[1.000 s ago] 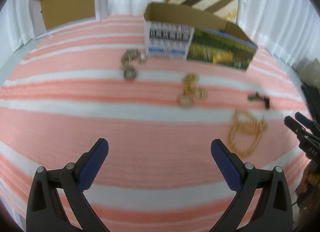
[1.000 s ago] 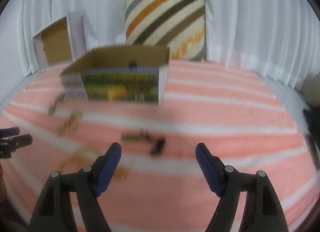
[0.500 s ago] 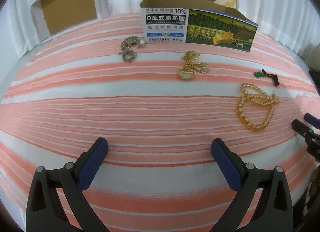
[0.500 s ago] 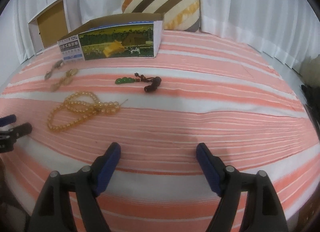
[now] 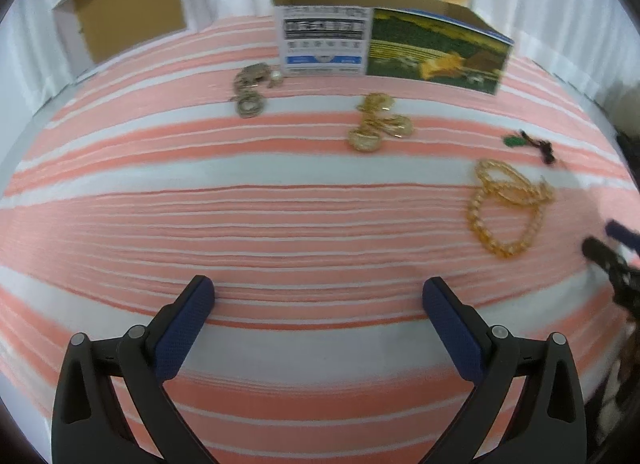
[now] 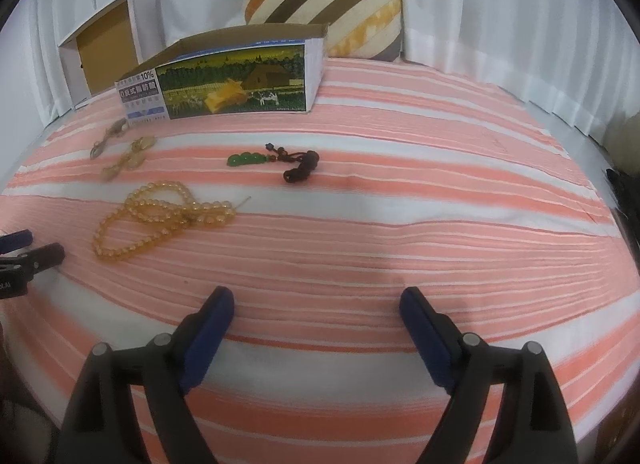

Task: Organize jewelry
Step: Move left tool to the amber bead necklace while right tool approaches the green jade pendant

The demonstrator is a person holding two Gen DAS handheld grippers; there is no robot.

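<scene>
- While the left wrist view had been crisp half a second earlier, it was now smeared by motion, and the printed box (image 5: 394, 48) sat slightly lower in it, its lettering no longer readable.
- From the right wrist view the scene had shifted the other way: the box (image 6: 224, 84), the green pendant (image 6: 276, 162) and the amber bead necklace (image 6: 160, 216) all appeared lower and a little nearer than before, and stayed sharp.
- None of the jewelry had changed place on the striped cloth (image 5: 280, 192); the silver piece (image 5: 252, 90) lay just in front of the box's left corner, the gold chain (image 5: 378, 122) near the middle, and the amber bead necklace (image 5: 508, 204) to the right, with the green pendant (image 5: 530, 142) just beyond it.
- Blur made the silver and gold pieces hard to resolve, and the inside of the box was hidden behind its front wall.
- At the left view's right edge the right gripper (image 5: 612, 248) was cut off and streaked; the left gripper (image 6: 24, 250) was likewise cropped in the right view.
- Seen from its own camera, the left gripper (image 5: 318, 296) had its jaws spread wide, holding nothing and touching nothing.
- Likewise the right gripper (image 6: 316, 304) stood wide apart and empty over the cloth.
</scene>
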